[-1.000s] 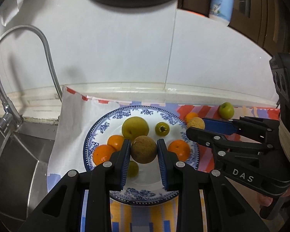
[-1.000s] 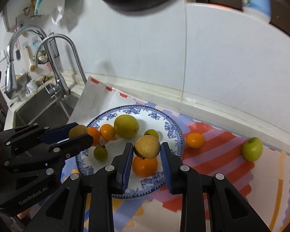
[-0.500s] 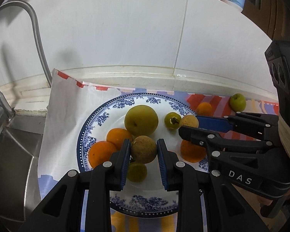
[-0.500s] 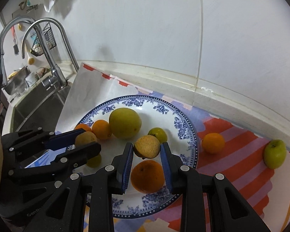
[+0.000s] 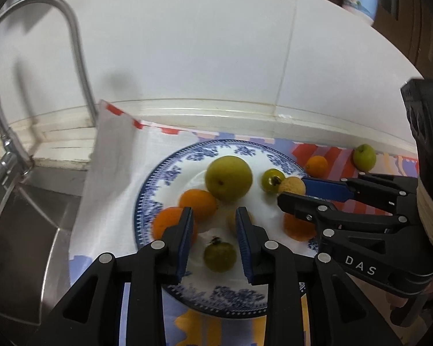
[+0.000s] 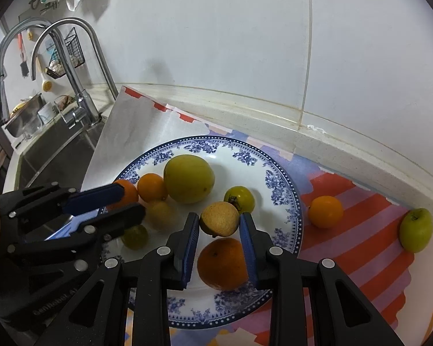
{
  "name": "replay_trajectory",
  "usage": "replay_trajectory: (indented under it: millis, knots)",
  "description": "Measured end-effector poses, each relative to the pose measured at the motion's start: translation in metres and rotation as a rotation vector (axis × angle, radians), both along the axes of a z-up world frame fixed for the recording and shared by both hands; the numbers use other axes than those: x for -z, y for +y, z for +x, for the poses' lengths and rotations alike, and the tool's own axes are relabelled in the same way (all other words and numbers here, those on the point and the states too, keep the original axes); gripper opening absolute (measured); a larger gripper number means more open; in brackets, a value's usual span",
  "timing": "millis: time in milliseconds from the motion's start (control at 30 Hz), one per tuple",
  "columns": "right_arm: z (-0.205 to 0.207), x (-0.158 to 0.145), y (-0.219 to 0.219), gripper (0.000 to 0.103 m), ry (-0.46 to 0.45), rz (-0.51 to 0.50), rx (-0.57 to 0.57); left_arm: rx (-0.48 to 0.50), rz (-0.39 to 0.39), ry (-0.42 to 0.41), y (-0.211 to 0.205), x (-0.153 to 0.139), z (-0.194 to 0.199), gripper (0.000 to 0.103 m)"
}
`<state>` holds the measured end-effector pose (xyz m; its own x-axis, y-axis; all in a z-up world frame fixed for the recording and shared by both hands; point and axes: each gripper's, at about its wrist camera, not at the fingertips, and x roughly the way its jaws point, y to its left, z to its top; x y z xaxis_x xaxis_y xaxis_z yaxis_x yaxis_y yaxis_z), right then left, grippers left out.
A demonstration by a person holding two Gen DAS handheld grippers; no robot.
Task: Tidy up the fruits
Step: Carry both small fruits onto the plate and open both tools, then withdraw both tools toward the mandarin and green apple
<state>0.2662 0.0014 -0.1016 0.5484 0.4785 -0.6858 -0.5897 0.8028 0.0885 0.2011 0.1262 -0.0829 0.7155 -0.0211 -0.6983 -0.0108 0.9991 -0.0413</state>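
A blue-patterned plate [image 5: 170,173] [image 6: 283,190] holds a large yellow-green fruit [image 5: 228,177] [image 6: 189,178], several oranges, a small green fruit [image 5: 219,256] and another [image 6: 239,199]. My left gripper [image 5: 215,230] is open over the plate; a tan fruit [image 5: 232,220] [image 6: 160,213] lies on the plate just past its right finger. My right gripper [image 6: 219,230] is shut on a second tan fruit [image 6: 220,218] [image 5: 293,186], held above an orange [image 6: 222,263].
An orange [image 6: 325,212] and a green apple [image 6: 416,230] lie on the striped cloth [image 6: 360,201] right of the plate. A sink [image 5: 23,230] and faucet [image 5: 72,52] are at left. The tiled wall [image 6: 245,43] stands behind.
My left gripper has opened and let go of the tan fruit, which now rests on the plate. The right gripper has lowered toward the plate with its fruit.
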Motion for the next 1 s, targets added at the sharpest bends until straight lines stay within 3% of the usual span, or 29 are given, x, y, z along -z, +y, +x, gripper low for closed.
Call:
replay_trajectory:
  millis: [200, 533, 733, 1000]
  knots:
    - [-0.005, -0.004, 0.002, 0.037, -0.013, 0.001, -0.005, -0.039, 0.020, -0.026, 0.007, -0.011, -0.010, 0.034]
    - [-0.038, -0.027, -0.015, 0.037, -0.095, 0.012, 0.017, -0.044, 0.007, -0.085, 0.000, -0.037, -0.030, 0.041]
    - [-0.058, -0.043, -0.032, 0.037, -0.131, 0.037, 0.053, -0.036, 0.011, -0.130, -0.009, -0.054, -0.044, 0.050]
    - [-0.085, -0.061, -0.068, 0.052, -0.174, 0.092, 0.147, 0.012, 0.008, -0.181, -0.034, -0.070, -0.062, 0.059]
